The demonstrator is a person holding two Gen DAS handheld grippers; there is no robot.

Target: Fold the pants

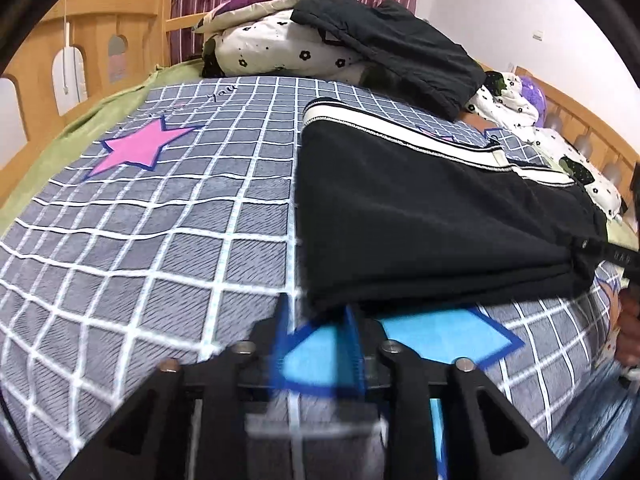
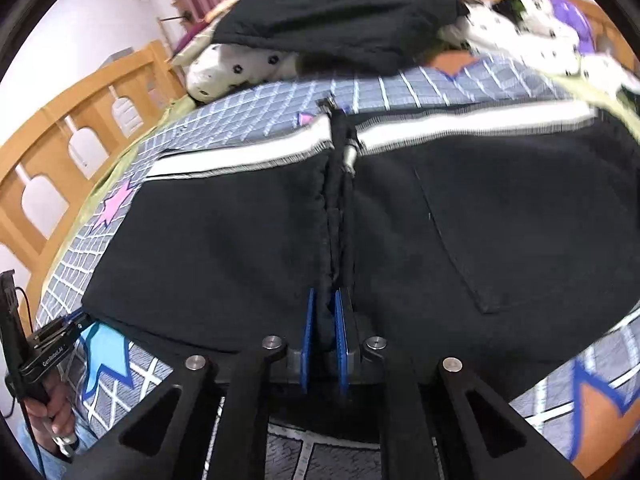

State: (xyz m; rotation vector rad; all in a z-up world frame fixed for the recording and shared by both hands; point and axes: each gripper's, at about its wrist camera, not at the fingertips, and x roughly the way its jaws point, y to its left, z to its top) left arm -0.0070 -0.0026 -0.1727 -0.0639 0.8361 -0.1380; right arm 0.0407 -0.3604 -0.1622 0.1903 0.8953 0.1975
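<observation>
The black pants (image 1: 420, 216) with a white striped waistband lie folded on the grey checked bedsheet (image 1: 152, 208). My left gripper (image 1: 316, 316) is open and empty, just off the pants' near left corner; its fingers are blurred. My right gripper (image 2: 325, 316) is shut on a pinched fold of the pants (image 2: 224, 240) at their near edge, and the cloth rises in a ridge between the blue pads. The right gripper also shows at the right edge of the left wrist view (image 1: 612, 258), gripping the pants' corner.
A dark garment (image 1: 400, 48) lies over flowered pillows (image 1: 280, 48) at the head of the bed. A wooden bed rail (image 1: 80, 52) runs along the left, another along the far right. The left gripper shows at the lower left of the right wrist view (image 2: 52, 348).
</observation>
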